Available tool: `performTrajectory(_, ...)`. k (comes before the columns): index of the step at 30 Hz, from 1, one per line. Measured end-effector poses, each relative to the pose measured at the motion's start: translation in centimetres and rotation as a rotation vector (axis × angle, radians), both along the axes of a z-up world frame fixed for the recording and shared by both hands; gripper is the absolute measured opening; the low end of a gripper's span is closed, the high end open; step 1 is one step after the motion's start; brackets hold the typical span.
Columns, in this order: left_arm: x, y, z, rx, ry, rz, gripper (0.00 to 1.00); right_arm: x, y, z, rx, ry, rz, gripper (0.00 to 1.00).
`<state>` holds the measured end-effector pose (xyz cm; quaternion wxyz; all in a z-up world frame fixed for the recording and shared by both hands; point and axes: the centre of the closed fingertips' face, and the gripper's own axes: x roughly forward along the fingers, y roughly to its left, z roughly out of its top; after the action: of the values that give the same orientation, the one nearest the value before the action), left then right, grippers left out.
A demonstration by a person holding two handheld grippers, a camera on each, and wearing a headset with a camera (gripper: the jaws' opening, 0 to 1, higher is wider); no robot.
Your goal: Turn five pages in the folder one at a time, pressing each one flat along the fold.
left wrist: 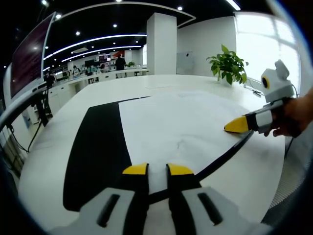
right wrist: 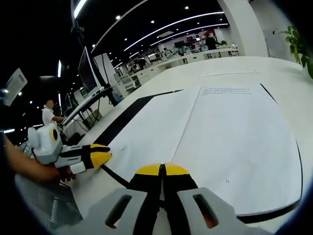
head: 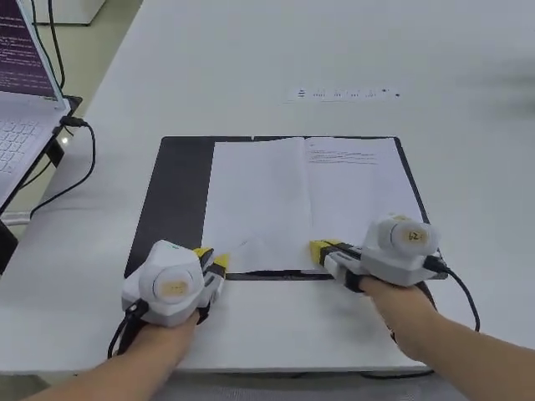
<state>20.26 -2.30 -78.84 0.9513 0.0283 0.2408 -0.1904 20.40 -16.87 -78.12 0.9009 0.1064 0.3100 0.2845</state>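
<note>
A black folder [head: 178, 200] lies open on the white table, with white pages [head: 259, 200] spread over both halves and the fold [head: 306, 200] running down the middle. The right page [right wrist: 244, 132] carries a few printed lines at its top. My left gripper [head: 214, 260] [left wrist: 157, 169] sits at the folder's front edge by the left page's lower corner, jaws narrowly open with nothing between them. My right gripper [head: 320, 248] [right wrist: 162, 170] is shut and empty, its tips low over the pages' front edge near the fold. Each gripper shows in the other's view: right gripper [left wrist: 237, 126], left gripper [right wrist: 100, 155].
An open laptop [head: 21, 100] stands at the far left with black cables [head: 79, 167] trailing toward the folder. A thin strip with small print [head: 347, 93] lies beyond the folder. The table's front edge [head: 292, 368] runs just behind my hands. A potted plant [left wrist: 227, 63] stands far off.
</note>
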Motion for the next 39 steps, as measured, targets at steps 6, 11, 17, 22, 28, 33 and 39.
performTrajectory(6, 0.0, 0.0, 0.0, 0.001, 0.001, 0.0, 0.13, -2.4, 0.2, 0.0, -0.012, 0.027, 0.062, 0.0)
performTrajectory(11, -0.1, 0.0, 0.0, 0.002, 0.001, -0.001, 0.13, -3.5, -0.1, -0.1, 0.006, 0.068, 0.069, 0.0)
performTrajectory(17, -0.1, 0.0, 0.0, 0.005, 0.005, 0.002, 0.12, -5.0, 0.1, 0.3, 0.028, 0.129, 0.083, 0.0)
performTrajectory(22, 0.1, 0.0, 0.1, 0.0, 0.028, 0.029, 0.13, -5.4, 0.1, 2.2, 0.072, 0.148, 0.042, 0.0)
performTrajectory(28, -0.3, -0.5, 0.3, -0.045, 0.135, 0.008, 0.19, -5.5, 0.0, 6.0, 0.173, 0.107, -0.015, 0.0)
performTrajectory(33, -1.2, -1.0, 2.2, -0.073, 0.189, -0.012, 0.18, -5.5, -2.2, 8.8, 0.191, 0.059, -0.089, 0.0)
performTrajectory(39, -3.0, -2.6, 6.8, -0.339, 0.271, 0.038, 0.19, -6.3, -5.0, 11.3, 0.207, 0.033, -0.099, 0.0)
